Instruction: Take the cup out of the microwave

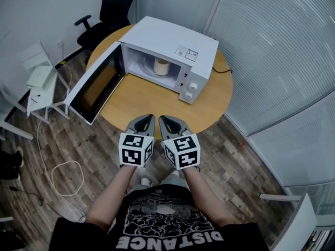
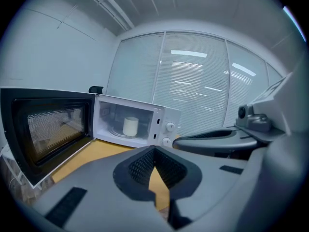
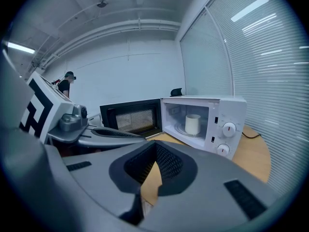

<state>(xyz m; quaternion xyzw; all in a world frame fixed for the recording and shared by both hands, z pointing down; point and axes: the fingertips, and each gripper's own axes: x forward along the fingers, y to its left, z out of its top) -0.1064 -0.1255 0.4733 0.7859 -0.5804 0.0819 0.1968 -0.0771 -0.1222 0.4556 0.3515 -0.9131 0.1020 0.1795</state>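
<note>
**A:** Where is the cup now?

**B:** The cup stands upright on the round glass plate inside the microwave, about in the middle of the cavity. The door is swung wide open on your left, so the way in is free.

**A:** And the two claws?

**B:** Your left gripper and your right gripper are side by side over the near edge of the table, well apart from the cup. On both, the jaws are closed tip to tip and nothing is between them.

**A:** How to do the reach well?

**B:** I think you should open one claw wide before it passes the door frame, because the cavity looks narrow. Go in low and level. Keep clear of the door on one side and of the control panel on the other. Place the pads around the middle of the cup wall, close gently, lift only a little, then pull straight back.

**A:** What kind of cup is it?

**B:** It looks like a plain cream cylinder with a smooth wall. Paper or ceramic, I cannot tell, and I see no handle. A round smooth wall can slip or turn, so squeeze evenly. The glass plate may rotate under it. The table is smooth wood.
</note>
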